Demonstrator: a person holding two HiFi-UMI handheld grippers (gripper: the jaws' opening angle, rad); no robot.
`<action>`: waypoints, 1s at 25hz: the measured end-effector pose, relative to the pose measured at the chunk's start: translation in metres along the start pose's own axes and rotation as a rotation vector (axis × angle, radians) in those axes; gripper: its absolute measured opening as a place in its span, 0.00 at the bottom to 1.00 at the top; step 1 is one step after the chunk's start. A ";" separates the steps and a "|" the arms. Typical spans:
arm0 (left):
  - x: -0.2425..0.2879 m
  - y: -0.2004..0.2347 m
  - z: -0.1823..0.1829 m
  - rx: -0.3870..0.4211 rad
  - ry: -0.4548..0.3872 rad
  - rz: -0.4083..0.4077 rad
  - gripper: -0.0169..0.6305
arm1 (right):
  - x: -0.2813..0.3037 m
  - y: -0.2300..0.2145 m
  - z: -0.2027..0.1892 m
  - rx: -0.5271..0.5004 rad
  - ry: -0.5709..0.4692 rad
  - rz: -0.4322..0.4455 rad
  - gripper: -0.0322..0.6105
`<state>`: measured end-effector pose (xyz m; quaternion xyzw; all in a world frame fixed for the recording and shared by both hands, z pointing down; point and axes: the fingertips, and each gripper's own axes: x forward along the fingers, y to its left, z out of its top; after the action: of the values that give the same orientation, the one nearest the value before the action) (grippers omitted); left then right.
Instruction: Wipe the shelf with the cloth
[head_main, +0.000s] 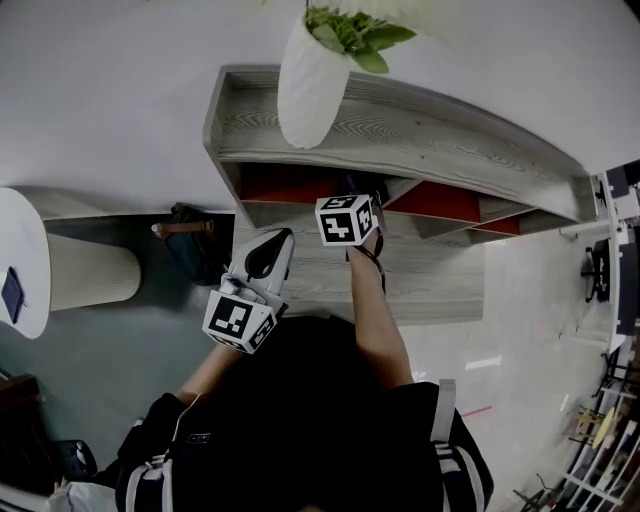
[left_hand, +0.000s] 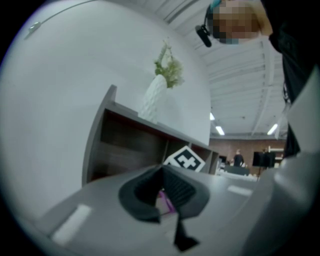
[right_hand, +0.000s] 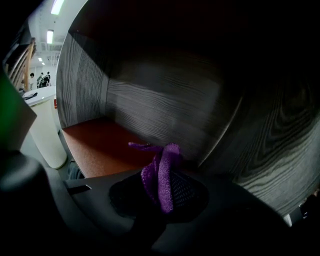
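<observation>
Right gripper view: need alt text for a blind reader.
The right gripper is shut on a bunched purple cloth, held inside a shelf compartment with grey wood-grain walls and a reddish-brown floor.

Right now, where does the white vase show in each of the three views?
Head view: white vase at top centre, standing on the shelf.
Left gripper view: upper centre, on the shelf's top board.
Right gripper view: not in it.
Shared landmark: the grey wood-grain shelf.
</observation>
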<state>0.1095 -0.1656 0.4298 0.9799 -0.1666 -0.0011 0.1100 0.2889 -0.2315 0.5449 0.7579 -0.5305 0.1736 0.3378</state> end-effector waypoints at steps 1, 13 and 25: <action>-0.001 0.000 0.000 0.000 0.000 0.005 0.03 | 0.001 0.001 0.001 -0.007 0.001 0.006 0.13; -0.015 0.010 0.001 -0.003 -0.014 0.087 0.03 | 0.015 0.029 0.023 -0.121 -0.017 0.079 0.13; -0.046 0.035 0.000 -0.020 -0.031 0.229 0.03 | 0.027 0.088 0.060 -0.258 -0.081 0.201 0.13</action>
<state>0.0542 -0.1829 0.4361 0.9531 -0.2793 -0.0051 0.1167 0.2122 -0.3103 0.5477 0.6576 -0.6348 0.1061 0.3915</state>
